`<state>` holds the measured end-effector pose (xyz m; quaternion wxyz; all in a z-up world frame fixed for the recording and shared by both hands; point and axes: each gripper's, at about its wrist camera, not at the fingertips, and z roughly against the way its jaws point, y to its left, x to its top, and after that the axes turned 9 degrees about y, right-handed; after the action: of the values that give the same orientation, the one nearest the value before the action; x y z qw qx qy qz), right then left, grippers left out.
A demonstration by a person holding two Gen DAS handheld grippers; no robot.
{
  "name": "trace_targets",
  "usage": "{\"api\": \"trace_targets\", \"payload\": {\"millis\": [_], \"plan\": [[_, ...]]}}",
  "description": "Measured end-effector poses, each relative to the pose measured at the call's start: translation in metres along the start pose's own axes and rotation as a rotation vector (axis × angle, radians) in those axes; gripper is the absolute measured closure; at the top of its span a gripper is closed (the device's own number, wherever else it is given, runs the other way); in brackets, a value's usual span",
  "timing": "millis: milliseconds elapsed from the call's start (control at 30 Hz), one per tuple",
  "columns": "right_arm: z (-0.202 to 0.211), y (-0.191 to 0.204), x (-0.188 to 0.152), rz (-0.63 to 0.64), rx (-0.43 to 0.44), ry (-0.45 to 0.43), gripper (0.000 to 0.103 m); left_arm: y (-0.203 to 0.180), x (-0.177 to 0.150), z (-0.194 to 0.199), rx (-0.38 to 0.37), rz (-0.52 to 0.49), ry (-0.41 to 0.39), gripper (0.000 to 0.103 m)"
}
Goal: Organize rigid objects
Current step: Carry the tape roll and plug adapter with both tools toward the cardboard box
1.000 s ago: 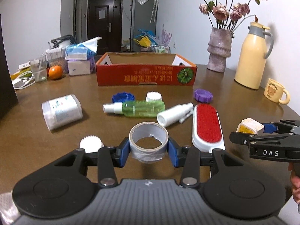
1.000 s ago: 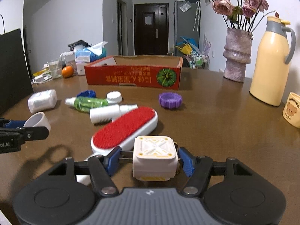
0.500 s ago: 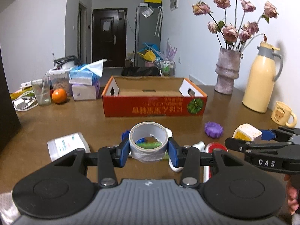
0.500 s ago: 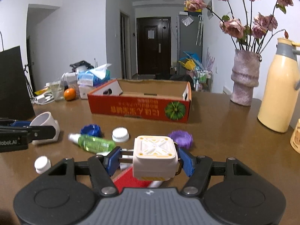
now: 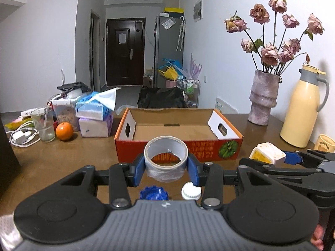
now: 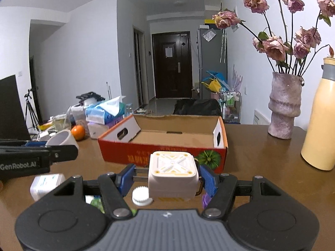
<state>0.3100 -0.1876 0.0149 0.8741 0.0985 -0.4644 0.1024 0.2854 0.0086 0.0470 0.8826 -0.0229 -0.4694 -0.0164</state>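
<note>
the left gripper (image 5: 166, 168) is clenching a grey tape roll (image 5: 166, 159) and the right gripper (image 6: 167, 178) a white square plastic box (image 6: 173, 174), both hanging short of the open red cardboard box (image 5: 178, 131) near the tabletop's far edge; next, judging by this, carrying over its rim and releasing.

Left wrist view: sits behind the left gripper (image 5: 166, 168), raised above the desk (image 5: 52, 163), facing the box (image 5: 178, 146) and the door (image 5: 125, 51) beyond; the box is near.
Right wrist view: sits behind the right gripper (image 6: 167, 177), also above the desk (image 6: 261, 156), facing the same box (image 6: 163, 156) and door (image 6: 171, 64) from further right.
Shared: both show the box, vase (image 5: 264, 98) (image 6: 284, 106), orange (image 5: 64, 131) (image 6: 78, 132) and hallway.
Cross-sight: each view catches the other gripper at its edge, right gripper (image 5: 270, 156), left gripper (image 6: 48, 144).
</note>
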Motion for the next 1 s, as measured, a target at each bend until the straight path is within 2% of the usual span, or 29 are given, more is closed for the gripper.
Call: {"api": "trace_targets", "payload": {"millis": [400, 667, 1000], "plan": [[-0.038, -0.002, 0.041, -0.053, 0.000, -0.024, 0.038, 0.004, 0.045, -0.040, 0.018, -0.008, -0.017, 0.060], [-0.074, -0.007, 0.061, -0.063, -0.003, 0.011, 0.038, 0.007, 0.072, -0.075, 0.028, 0.011, -0.021, 0.060], [-0.117, -0.016, 0.086, -0.079, -0.014, 0.057, 0.038, 0.011, 0.098, -0.130, 0.045, 0.040, 0.016, 0.060]]}}
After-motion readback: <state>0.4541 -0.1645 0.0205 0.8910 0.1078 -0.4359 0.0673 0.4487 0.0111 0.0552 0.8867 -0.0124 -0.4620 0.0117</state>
